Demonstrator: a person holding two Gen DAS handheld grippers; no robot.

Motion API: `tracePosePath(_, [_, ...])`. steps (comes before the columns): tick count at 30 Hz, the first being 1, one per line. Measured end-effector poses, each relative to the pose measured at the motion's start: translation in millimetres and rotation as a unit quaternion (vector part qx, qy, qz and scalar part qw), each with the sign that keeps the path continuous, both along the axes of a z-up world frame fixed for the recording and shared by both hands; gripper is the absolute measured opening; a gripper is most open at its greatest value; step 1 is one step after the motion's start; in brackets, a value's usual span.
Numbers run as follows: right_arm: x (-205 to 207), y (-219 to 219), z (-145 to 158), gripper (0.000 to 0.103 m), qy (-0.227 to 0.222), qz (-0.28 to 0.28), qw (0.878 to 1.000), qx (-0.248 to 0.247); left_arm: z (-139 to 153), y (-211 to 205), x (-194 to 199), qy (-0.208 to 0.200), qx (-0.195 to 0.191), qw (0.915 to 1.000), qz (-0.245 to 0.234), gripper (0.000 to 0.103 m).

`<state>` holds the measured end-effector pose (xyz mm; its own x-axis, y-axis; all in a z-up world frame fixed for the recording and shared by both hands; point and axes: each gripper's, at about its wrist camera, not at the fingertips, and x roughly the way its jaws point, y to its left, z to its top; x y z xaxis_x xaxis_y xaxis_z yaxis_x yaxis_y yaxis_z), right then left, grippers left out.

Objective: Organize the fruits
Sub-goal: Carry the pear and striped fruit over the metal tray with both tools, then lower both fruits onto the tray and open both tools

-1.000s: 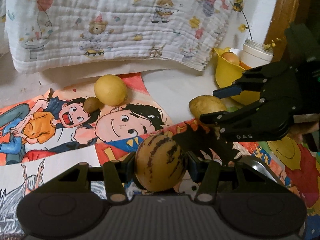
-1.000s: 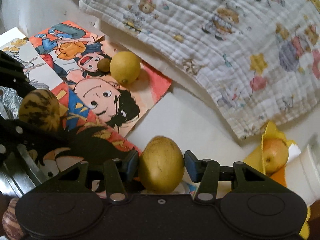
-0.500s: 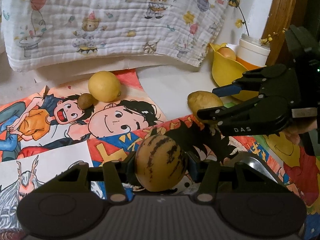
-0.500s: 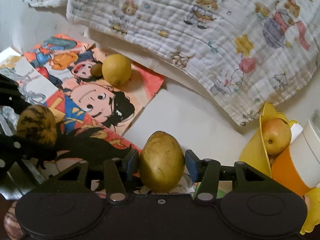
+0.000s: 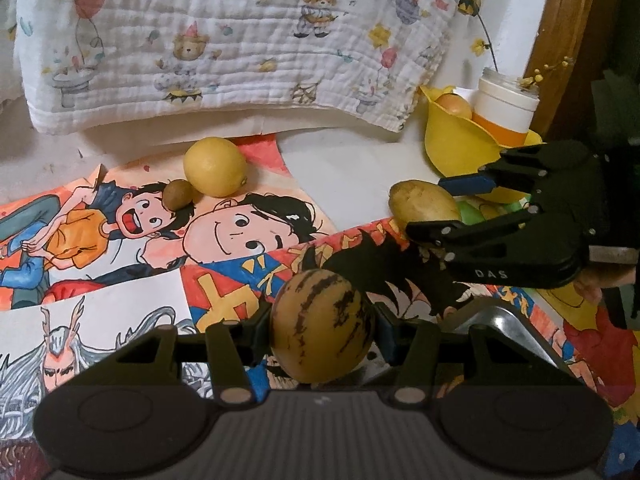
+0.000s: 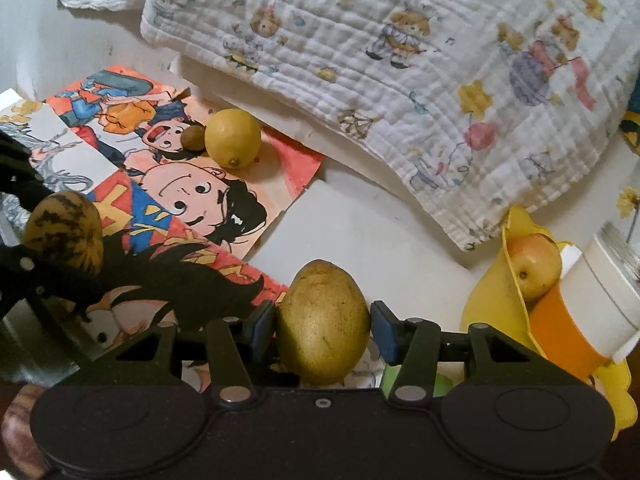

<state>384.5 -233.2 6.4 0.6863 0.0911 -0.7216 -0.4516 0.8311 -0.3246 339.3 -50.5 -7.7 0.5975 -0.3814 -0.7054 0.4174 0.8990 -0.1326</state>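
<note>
Both claws have lifted slightly: left claw (image 5: 322, 330) clamps the striped melon (image 5: 322, 326), right claw (image 6: 322, 326) grips the yellow-green mango (image 6: 322, 322).

Lemon (image 5: 215, 166) on drawings (image 5: 224, 236), kiwi (image 5: 178, 194) touching its left. Blanket (image 5: 240, 40) behind. Bowl (image 5: 452, 148) far right, holding apple (image 5: 454, 105) and jar (image 5: 506, 110). Striped fruit (image 5: 322, 327) left of mango (image 6: 322, 322), both gripper-held.

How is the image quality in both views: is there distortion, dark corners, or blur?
Left wrist view: fisheye bending, black corners, striped fruit sharp, warm dim light. Right wrist view: same curved edges, blanket slightly soft, yellow-green fruit sharp between the fingers.
</note>
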Motion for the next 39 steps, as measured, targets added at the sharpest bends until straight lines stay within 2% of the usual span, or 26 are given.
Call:
tracePosePath(10, [-60,-7,22,0.053,-0.002,0.019,0.999,0.027,7,4,-26,0.004,-0.004,0.9999,-0.008,0.056])
tracePosePath(19, [-126,0,24,0.053,0.02,0.041,0.998,0.037,2,12,-53,0.012,0.017,0.9997,-0.015,0.057])
tracePosePath(32, [-169,-4,20,0.054,0.047,0.008,0.997,0.065,-4,1,-58,0.017,0.05,0.9986,-0.009,0.057])
tracePosePath(39, [-181,-1,18,0.054,0.033,0.012,0.998,0.058,-6,-3,-56,0.021,0.066,0.9976,-0.005,0.057])
